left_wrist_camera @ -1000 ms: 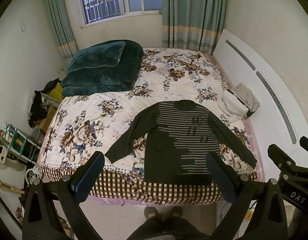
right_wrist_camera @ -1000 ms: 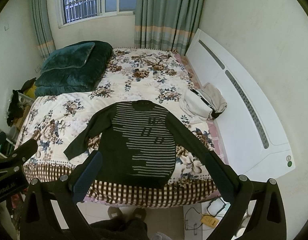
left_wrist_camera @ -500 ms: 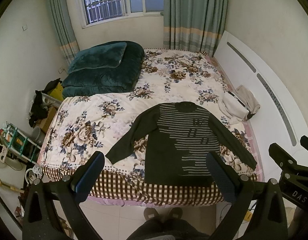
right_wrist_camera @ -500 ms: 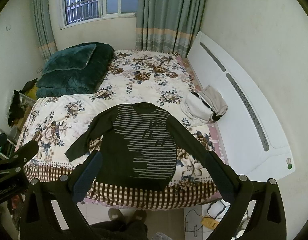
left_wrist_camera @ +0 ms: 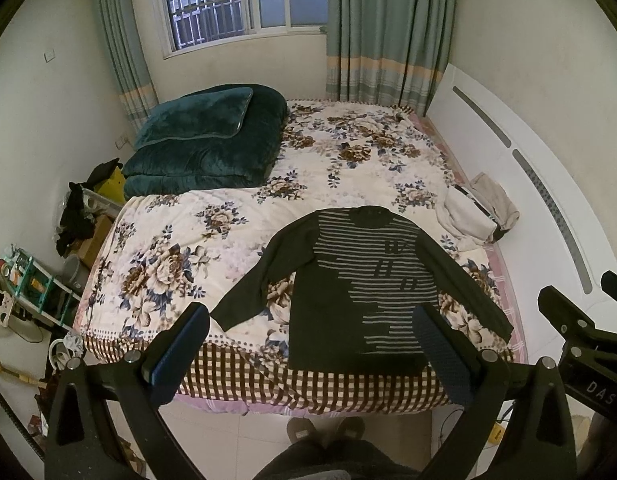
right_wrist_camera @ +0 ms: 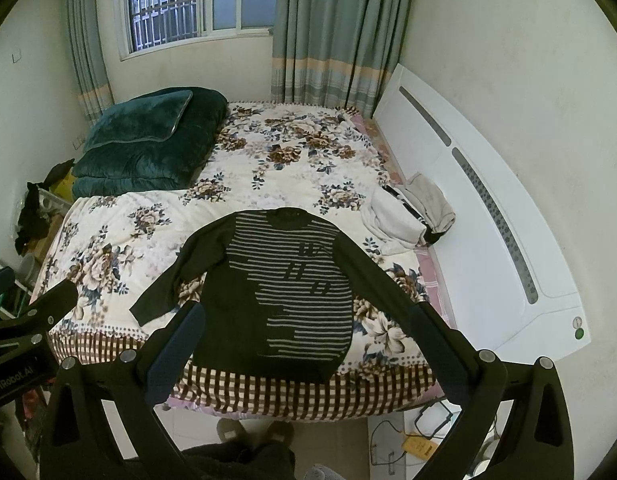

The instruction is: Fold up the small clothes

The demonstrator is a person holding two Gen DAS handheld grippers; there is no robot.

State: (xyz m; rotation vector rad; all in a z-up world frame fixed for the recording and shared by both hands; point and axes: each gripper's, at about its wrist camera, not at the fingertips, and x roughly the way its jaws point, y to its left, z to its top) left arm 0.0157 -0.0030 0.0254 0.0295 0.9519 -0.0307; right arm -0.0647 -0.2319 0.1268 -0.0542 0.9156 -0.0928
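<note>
Sweater [left_wrist_camera: 360, 280] flat on floral bed [left_wrist_camera: 180, 248], bedrm.

The room is being lit softly by daylight from the barred window [left_wrist_camera: 212, 4], and only faint shadows are being cast on the bed [left_wrist_camera: 228, 224]. Straight lines are being bent strongly toward the edges by the fisheye lenses, and the corners are being cut off in black. The headboard [right_wrist_camera: 468, 208] is being rendered bright, without glare. The centre is being kept sharp, while slight softness is being shown at the rims.
</note>
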